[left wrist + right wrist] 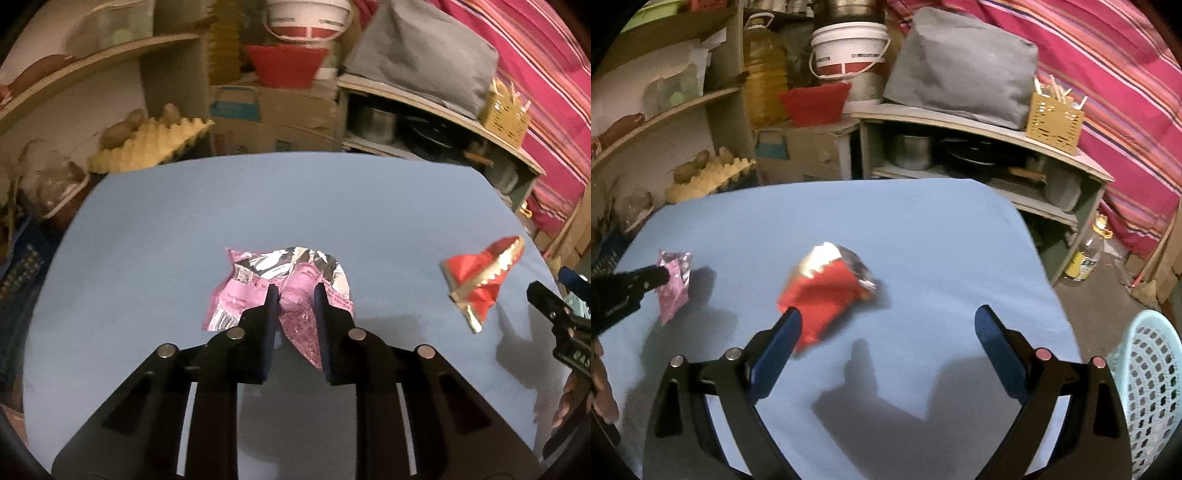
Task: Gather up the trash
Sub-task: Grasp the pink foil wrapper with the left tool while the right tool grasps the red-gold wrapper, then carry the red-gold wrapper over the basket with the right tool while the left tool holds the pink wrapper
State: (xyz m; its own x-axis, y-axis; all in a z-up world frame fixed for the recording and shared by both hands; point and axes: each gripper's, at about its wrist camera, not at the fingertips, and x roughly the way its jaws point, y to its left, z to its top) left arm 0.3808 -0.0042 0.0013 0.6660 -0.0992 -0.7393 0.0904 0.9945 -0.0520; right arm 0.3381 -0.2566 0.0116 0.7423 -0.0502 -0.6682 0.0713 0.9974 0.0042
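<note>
Plainly early in the job: blue worktop carrying both wrappers, basket at 4 o'clock, contents hidden. Left gripper clamped on pink wrapper; right gripper spread wide, red wrapper by one finger. No legible print; bottle label blurred.

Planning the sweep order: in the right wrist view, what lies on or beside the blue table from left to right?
Left tongs → pink wrapper → red wrapper → teal basket.
</note>
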